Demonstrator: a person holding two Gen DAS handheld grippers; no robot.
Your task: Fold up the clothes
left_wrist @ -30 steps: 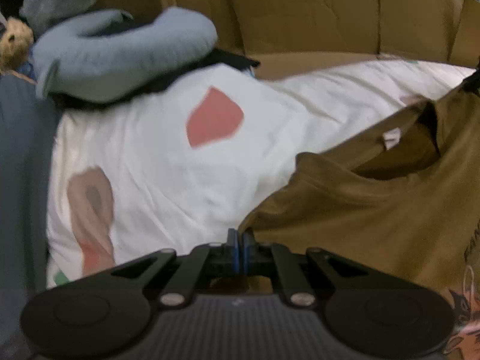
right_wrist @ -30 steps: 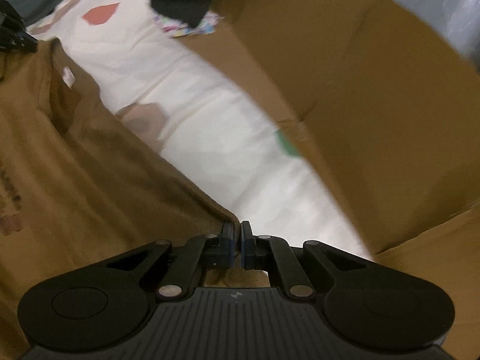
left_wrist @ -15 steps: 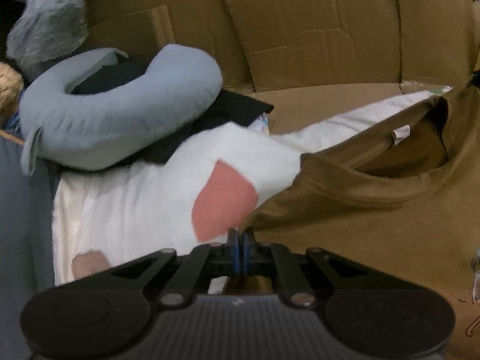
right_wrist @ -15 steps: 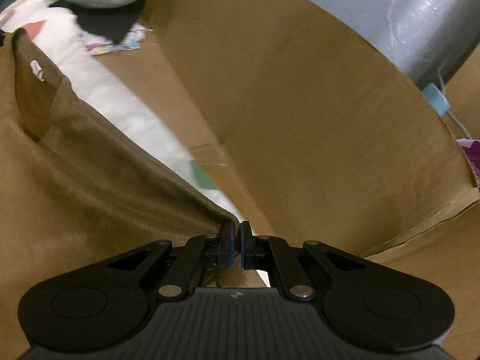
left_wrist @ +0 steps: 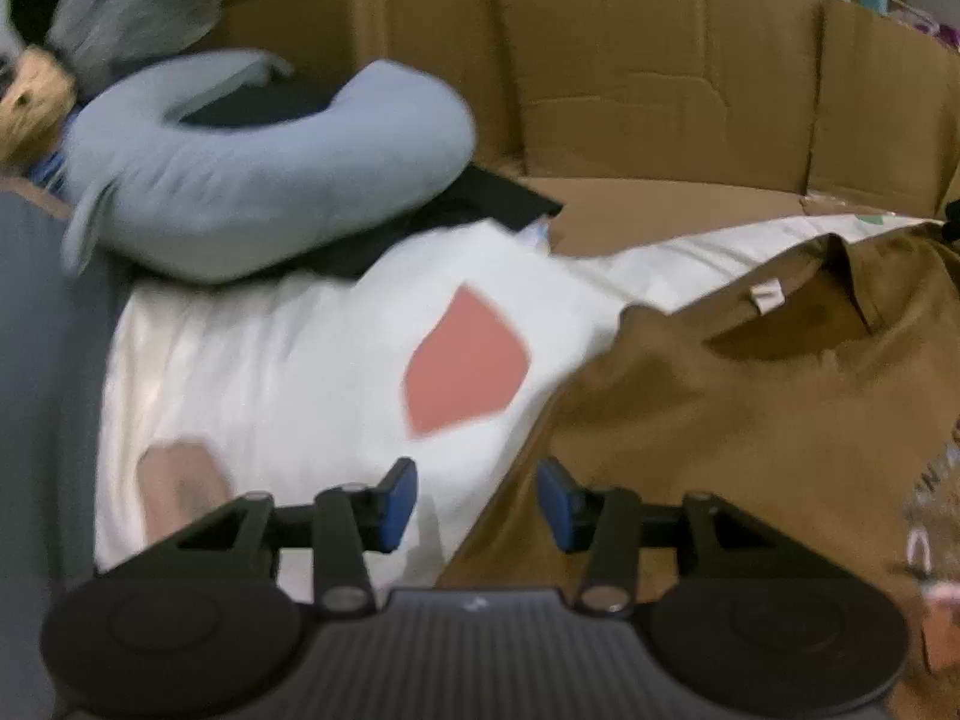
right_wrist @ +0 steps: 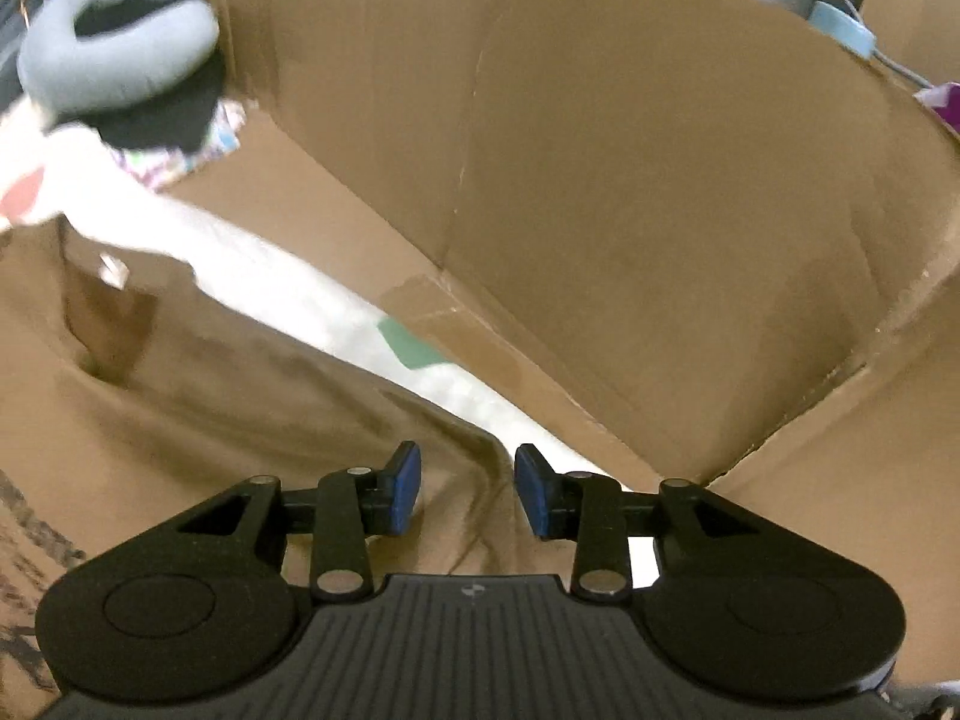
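A brown T-shirt (left_wrist: 750, 396) lies spread on a white sheet (left_wrist: 288, 360) with coloured patches. Its collar with a small white tag (left_wrist: 767, 299) faces away from me. In the left wrist view my left gripper (left_wrist: 477, 501) stands open over the shirt's left shoulder edge, which runs between the blue pads (left_wrist: 399, 498). In the right wrist view the same brown T-shirt (right_wrist: 180, 396) fills the lower left. My right gripper (right_wrist: 468, 492) is open above its right shoulder corner, with loose cloth below the gap.
A blue-grey U-shaped neck pillow (left_wrist: 258, 180) lies on dark cloth at the sheet's far left, also seen as the neck pillow (right_wrist: 114, 54) in the right wrist view. Cardboard walls (left_wrist: 660, 78) (right_wrist: 630, 210) stand close behind and to the right.
Both grippers were shut on the shirt's shoulder corners; both have now opened and let the cloth go. The shirt has dropped flat onto the sheet.
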